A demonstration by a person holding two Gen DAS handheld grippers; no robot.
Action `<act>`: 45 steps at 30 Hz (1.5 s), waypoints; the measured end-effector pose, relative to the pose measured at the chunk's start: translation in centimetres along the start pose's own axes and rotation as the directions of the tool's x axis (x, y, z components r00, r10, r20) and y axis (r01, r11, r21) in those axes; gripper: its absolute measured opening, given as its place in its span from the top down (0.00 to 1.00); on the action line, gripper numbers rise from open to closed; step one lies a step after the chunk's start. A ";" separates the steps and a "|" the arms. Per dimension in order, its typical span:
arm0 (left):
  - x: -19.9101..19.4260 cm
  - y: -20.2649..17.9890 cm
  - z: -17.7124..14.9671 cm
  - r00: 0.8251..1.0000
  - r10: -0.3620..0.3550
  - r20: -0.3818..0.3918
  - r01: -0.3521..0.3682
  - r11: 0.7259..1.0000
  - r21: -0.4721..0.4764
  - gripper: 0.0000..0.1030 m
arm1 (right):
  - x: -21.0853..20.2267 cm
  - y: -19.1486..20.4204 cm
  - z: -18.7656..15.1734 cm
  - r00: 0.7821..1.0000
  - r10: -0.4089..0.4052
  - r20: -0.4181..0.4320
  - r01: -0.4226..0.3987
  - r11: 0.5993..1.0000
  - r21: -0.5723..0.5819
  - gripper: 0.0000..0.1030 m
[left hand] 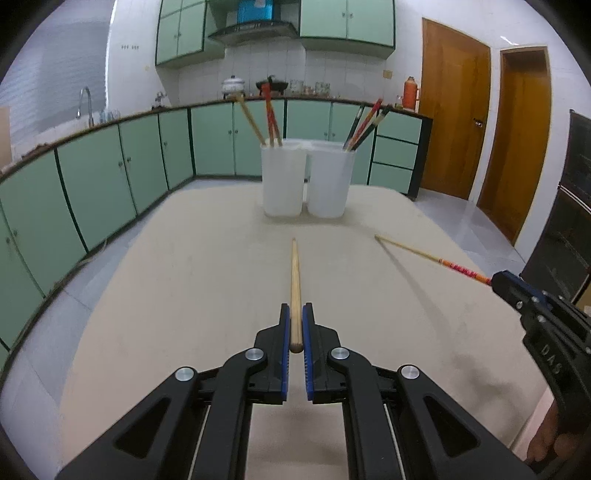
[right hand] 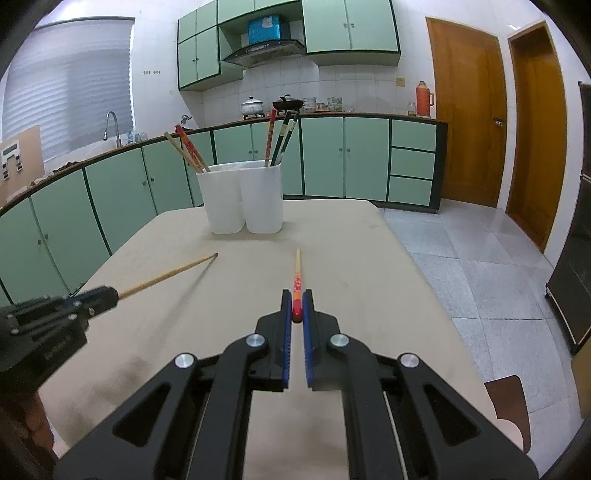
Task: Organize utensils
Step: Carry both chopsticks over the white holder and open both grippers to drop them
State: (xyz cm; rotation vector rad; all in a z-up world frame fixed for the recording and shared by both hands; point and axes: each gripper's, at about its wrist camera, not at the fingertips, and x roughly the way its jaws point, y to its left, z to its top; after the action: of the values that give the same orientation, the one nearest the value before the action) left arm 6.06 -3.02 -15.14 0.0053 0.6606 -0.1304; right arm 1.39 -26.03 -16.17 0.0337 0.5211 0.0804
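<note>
Nearest in the left wrist view, the left gripper [left hand: 295, 314] has its jaws closed on a plain wooden chopstick [left hand: 294, 280], gripped near its thick end, with the thin tip pointing away toward the far containers. In the right wrist view the right gripper [right hand: 296, 301] is likewise clamped tight on a red-and-orange patterned chopstick [right hand: 297, 284], its pale tip aimed forward. Both sticks are held above the table [left hand: 184, 277], each casting a thin shadow on it.

The table is a broad beige surface, matte and slightly scuffed, with a darker smudge near its close edge in the right view. At the near right corner stands a brown chair back [right hand: 508, 398].

Toward the far end of the table stand two white translucent containers, touching side by side. The left container [left hand: 282, 177] holds tan and red chopsticks leaning left; the right container [left hand: 330, 181] holds dark and red ones leaning right.

Beyond the table, pale green base cabinets [left hand: 122, 177] curve along the left and far walls under a dark counter. On it are a faucet [left hand: 85, 101], a white pot [left hand: 232, 85], a dark pan and an orange thermos [left hand: 410, 92]. Green wall cupboards and a range hood [left hand: 255, 31] hang above white tile. Two wooden doors [left hand: 456, 110] stand at the far right, over a grey tiled floor [right hand: 461, 266].
</note>
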 end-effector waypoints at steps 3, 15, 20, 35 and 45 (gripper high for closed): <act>-0.4 0.2 0.2 1.000 -0.003 0.010 0.003 1.000 0.005 0.94 | -0.1 0.1 0.0 1.000 0.000 0.000 0.000 1.000 0.000 0.95; -4.7 1.2 5.5 0.985 -0.038 0.167 0.037 0.999 0.013 0.94 | -1.4 -0.1 5.0 0.996 0.059 0.067 -0.058 0.998 -0.019 0.95; -6.2 1.2 8.1 0.977 -0.066 0.203 0.060 0.998 0.037 0.94 | -2.1 0.1 9.1 0.990 0.111 0.093 -0.108 0.994 -0.033 0.95; -7.7 1.9 12.8 0.961 -0.141 0.239 0.127 0.989 0.073 0.94 | -1.7 0.5 17.5 0.965 0.251 0.079 -0.248 0.968 -0.037 0.95; -8.5 1.3 17.0 0.934 -0.178 0.308 0.141 0.980 0.140 0.94 | -1.9 1.9 25.0 0.941 0.313 0.124 -0.304 0.948 -0.089 0.95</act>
State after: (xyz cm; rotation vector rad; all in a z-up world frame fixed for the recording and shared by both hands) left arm 9.97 -1.50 3.45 0.0411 0.3271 -0.3203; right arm 12.03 -24.60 6.54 0.0535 0.3720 0.4014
